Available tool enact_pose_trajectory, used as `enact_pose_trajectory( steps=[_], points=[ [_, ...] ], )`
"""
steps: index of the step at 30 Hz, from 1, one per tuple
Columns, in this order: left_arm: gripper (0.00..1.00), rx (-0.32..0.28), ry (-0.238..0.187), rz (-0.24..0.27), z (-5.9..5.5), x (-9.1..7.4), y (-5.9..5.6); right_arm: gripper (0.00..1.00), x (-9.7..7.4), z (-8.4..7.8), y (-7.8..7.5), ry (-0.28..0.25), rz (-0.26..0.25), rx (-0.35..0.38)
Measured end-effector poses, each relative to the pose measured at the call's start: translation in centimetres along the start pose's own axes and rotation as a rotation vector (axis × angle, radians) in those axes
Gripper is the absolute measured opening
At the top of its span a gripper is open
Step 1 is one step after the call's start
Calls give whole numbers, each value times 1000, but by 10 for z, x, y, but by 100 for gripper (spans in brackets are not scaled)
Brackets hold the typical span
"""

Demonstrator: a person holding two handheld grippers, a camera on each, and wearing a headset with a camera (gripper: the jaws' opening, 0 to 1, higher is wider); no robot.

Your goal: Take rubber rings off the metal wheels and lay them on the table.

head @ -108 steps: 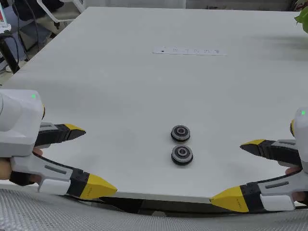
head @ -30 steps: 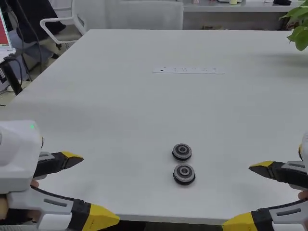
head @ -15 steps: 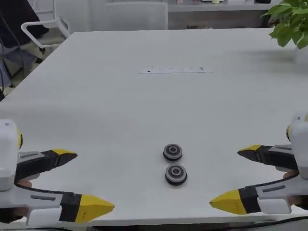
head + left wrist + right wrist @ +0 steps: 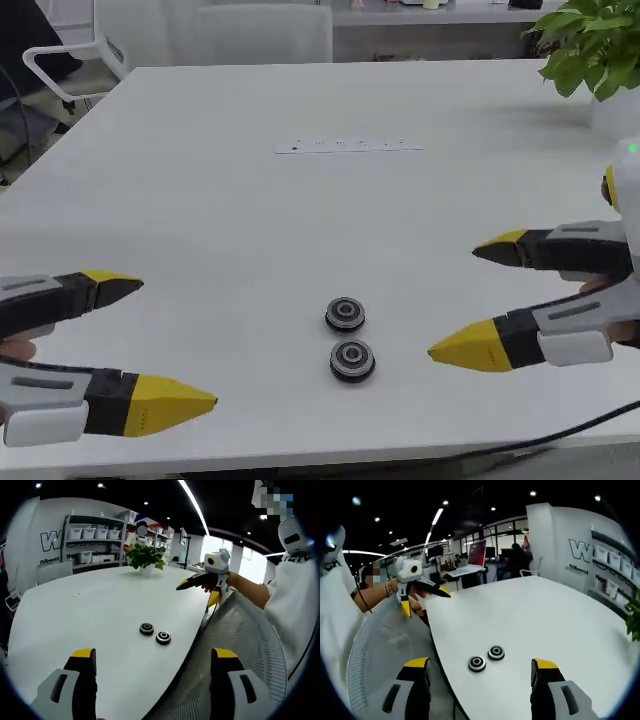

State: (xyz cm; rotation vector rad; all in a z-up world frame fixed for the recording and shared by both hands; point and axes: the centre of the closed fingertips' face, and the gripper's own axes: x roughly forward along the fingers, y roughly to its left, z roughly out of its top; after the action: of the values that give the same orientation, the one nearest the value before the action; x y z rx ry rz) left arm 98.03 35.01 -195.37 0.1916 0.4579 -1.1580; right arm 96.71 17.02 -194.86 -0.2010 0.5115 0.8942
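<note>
Two small metal wheels with black rubber rings lie side by side near the table's front edge: the farther wheel (image 4: pixel 345 314) (image 4: pixel 146 628) (image 4: pixel 496 652) and the nearer wheel (image 4: pixel 352 359) (image 4: pixel 163 637) (image 4: pixel 476 663). My left gripper (image 4: pixel 165 342) (image 4: pixel 152 657) is open at the lower left, well apart from them. My right gripper (image 4: pixel 468 303) (image 4: pixel 479 667) is open to the wheels' right, its lower yellow tip close to the nearer wheel, touching nothing. Both grippers hold nothing.
A white strip with small marks (image 4: pixel 348 146) lies flat at mid-table. A potted green plant (image 4: pixel 585 45) stands at the far right corner. White chairs (image 4: pixel 70 60) stand behind the white table (image 4: pixel 250 210). Its front edge runs just below the wheels.
The head camera has tilted and shifted, so the wheels sit lower and more to the left. My right gripper has moved in from the right edge towards the wheels. The wheels lie as before.
</note>
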Motion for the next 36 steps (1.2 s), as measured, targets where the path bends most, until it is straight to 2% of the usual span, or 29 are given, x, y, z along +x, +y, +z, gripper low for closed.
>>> enact_pose_trajectory(
  steps=[4, 8, 11, 14, 18, 20, 22, 24, 26, 27, 29, 32, 34, 36],
  points=[
    [93, 43, -4, -16, 17, 3, -4, 77, 8, 19, 5, 6, 42, -58],
    [92, 85, 7, -32, 29, 7, -8, 71, 20, 29, 9, 20, 93, -110],
    [92, 113, 8, -43, 38, 13, -8, 66, 29, 29, 10, 44, 129, -128],
    [89, 158, 21, -96, 45, 24, -14, 58, 37, 28, 0, 63, 119, -181],
    [88, 183, 37, -117, 51, 41, -15, 52, 49, 30, -10, 46, 114, -174],
    [85, 203, 23, -145, 55, 54, -18, 50, 60, 32, -15, -13, 112, -147],
    [80, 234, -9, -131, 60, 68, -16, 48, 69, 26, -14, -53, 139, -93],
    [80, 273, -4, -120, 55, 80, -15, 47, 75, 17, -14, -64, 150, -57],
    [77, 325, 10, -123, 50, 88, -16, 45, 80, 1, -13, -37, 157, -46],
    [74, 323, 7, -124, 49, 89, -16, 44, 81, -10, -9, 2, 168, -54],
    [70, 321, 1, -129, 48, 96, -16, 43, 83, -21, -9, 38, 169, -76],
    [67, 310, -14, -121, 47, 109, -13, 40, 88, -34, -10, 57, 168, -52],
    [63, 346, -2, -107, 42, 117, -10, 38, 90, -36, -11, 59, 160, -55],
    [59, 329, 0, -114, 41, 124, -10, 34, 90, -38, -12, 62, 148, -69]
  ],
)
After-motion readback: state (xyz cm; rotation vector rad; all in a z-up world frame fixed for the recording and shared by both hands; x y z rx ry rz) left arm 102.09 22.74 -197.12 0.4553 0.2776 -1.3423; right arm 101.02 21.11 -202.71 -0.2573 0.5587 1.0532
